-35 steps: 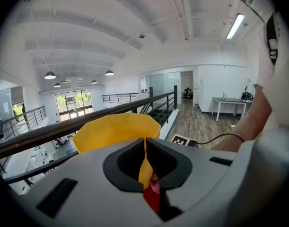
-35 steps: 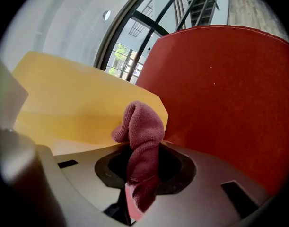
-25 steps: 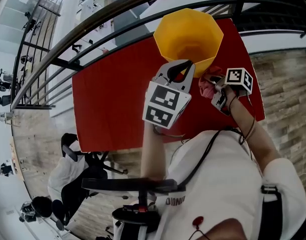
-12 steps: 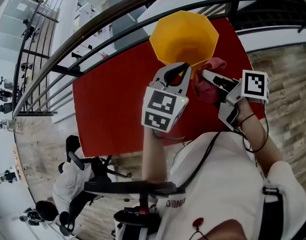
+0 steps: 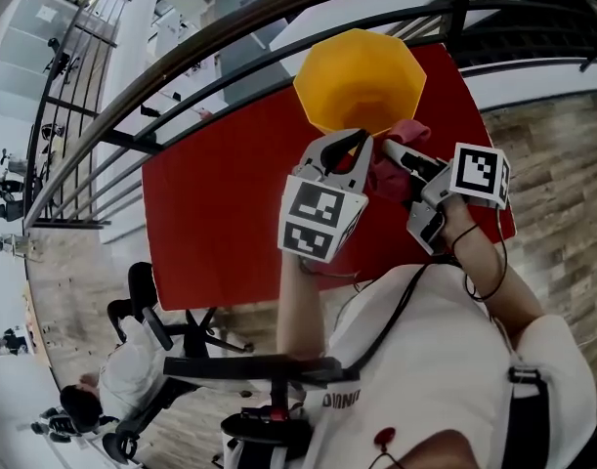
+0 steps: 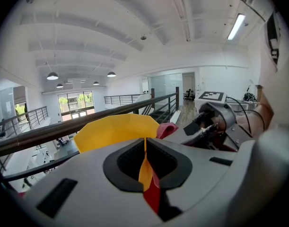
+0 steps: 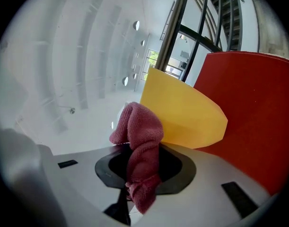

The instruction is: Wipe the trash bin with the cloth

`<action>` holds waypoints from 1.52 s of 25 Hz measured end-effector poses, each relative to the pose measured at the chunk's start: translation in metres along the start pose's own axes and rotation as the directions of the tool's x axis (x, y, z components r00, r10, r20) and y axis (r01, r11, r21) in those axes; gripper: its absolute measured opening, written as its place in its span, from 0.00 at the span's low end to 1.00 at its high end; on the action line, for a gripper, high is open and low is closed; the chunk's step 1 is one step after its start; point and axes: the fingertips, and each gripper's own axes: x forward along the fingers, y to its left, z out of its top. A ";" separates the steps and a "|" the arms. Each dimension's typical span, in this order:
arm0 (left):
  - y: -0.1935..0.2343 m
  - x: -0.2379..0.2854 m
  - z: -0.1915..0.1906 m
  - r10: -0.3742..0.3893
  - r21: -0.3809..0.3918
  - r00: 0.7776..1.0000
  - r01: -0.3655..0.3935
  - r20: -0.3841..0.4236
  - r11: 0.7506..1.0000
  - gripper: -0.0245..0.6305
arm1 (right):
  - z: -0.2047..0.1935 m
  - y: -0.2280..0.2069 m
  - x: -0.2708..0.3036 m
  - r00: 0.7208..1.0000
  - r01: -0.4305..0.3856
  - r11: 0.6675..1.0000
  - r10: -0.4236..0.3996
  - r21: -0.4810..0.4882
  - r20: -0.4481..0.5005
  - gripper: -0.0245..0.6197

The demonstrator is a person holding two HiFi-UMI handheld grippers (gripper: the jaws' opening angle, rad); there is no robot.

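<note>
A yellow trash bin [image 5: 360, 76] stands open-topped at the far side of the red table [image 5: 220, 193]. My left gripper [image 5: 360, 138] is shut on the bin's near rim; in the left gripper view the thin yellow wall [image 6: 145, 167] runs between the pads. My right gripper [image 5: 388, 151] is shut on a pink cloth [image 5: 394, 159], held against the bin's near-right side, just under the rim. In the right gripper view the cloth [image 7: 142, 145] bulges up out of the jaws, with the bin [image 7: 182, 115] right behind it. The left gripper view shows the cloth [image 6: 166, 128] peeking past the rim.
A dark curved railing [image 5: 230, 27] runs behind the table, with an open drop beyond it. The table's near edge [image 5: 230, 289] is just below my arms. Wooden floor [image 5: 552, 154] lies to the right. A seated person [image 5: 107, 389] and a black chair [image 5: 269, 364] are at lower left.
My right gripper has lifted the pink cloth from low beside the bin up to its near-right side by the rim. The left gripper has stayed on the rim.
</note>
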 end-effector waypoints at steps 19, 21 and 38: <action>0.003 0.001 0.002 -0.001 0.002 1.000 0.001 0.013 1.000 0.06 | -0.027 -0.056 0.029 0.987 0.127 0.989 -0.119 0.069 -0.109 0.19; 0.002 0.001 0.001 -0.006 -0.001 1.000 0.006 0.011 1.000 0.06 | -0.030 -0.067 0.031 0.982 0.150 0.987 -0.142 0.063 -0.126 0.19; -0.001 -0.001 0.002 -0.001 0.006 1.000 0.001 0.006 1.000 0.06 | -0.057 -0.156 0.053 0.914 0.347 0.937 -0.328 0.041 -0.239 0.19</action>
